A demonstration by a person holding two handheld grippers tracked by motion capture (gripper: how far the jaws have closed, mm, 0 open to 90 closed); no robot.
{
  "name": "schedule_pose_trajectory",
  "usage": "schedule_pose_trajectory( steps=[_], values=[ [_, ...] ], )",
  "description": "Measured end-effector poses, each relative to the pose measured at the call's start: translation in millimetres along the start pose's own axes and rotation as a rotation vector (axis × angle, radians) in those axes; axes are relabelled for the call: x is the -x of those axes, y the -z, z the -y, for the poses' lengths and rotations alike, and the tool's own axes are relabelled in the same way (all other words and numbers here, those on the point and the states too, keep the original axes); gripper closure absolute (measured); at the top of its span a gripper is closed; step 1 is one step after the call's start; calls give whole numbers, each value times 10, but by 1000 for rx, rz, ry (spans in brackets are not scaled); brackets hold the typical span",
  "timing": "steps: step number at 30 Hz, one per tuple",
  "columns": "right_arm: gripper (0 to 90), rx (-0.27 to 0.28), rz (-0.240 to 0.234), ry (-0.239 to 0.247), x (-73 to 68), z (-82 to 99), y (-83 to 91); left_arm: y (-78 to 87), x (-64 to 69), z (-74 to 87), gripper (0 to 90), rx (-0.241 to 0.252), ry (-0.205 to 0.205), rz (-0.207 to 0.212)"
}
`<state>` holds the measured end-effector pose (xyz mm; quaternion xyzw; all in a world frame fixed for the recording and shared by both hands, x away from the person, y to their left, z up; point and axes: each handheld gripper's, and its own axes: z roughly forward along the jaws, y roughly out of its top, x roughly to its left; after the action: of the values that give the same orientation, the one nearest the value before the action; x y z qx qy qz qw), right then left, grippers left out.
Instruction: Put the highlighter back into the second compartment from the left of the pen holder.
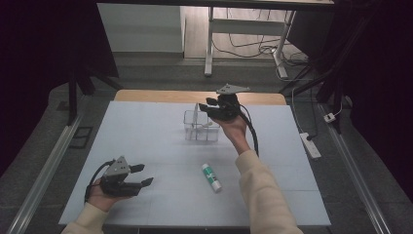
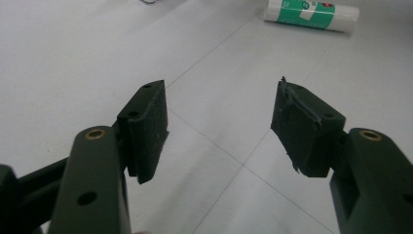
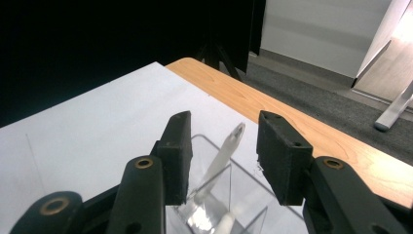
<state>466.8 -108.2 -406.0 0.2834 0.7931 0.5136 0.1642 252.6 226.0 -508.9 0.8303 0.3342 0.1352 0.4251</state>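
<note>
Closest in, the left gripper [image 1: 138, 175] sits low on the white table [image 1: 156, 131], jaws spread with nothing between them. A green-and-white glue stick [image 1: 211, 177] lies just off to its right. Further back, the right gripper [image 1: 206, 104] hangs over the clear plastic box [image 1: 200, 127], jaws apart, with a clear pen [image 3: 223, 153] leaning inside. Wooden edge [image 3: 272, 105] behind, dark room around.

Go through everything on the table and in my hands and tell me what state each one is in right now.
left gripper: open, jaws apart over bare table, holding nothing.
right gripper: open above the box, pads not pressing anything.
clear box: upright, open at the top.
white pen-like stick: leaning inside the clear box, tip poking above the rim.
glue stick: lying on its side on the white table, cap on.
</note>
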Motion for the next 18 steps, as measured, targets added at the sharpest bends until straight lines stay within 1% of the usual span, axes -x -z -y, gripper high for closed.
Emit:
schedule_pose_trajectory(
  steps=[3, 6, 9, 18],
  values=[
    [561, -1, -5, 6, -17, 31, 95, 2, -2, 1, 382, 0, 0, -1],
    [565, 12, -12, 14, -43, 83, 199, 5, -7, 2, 382, 0, 1, -2],
    [564, 7, -14, 17, -60, 148, 294, 7, -12, 3, 382, 1, 2, -4],
    [555, -19, -34, 6, -104, 387, 575, -3, -11, 0, 382, -1, 0, -5]
  ],
)
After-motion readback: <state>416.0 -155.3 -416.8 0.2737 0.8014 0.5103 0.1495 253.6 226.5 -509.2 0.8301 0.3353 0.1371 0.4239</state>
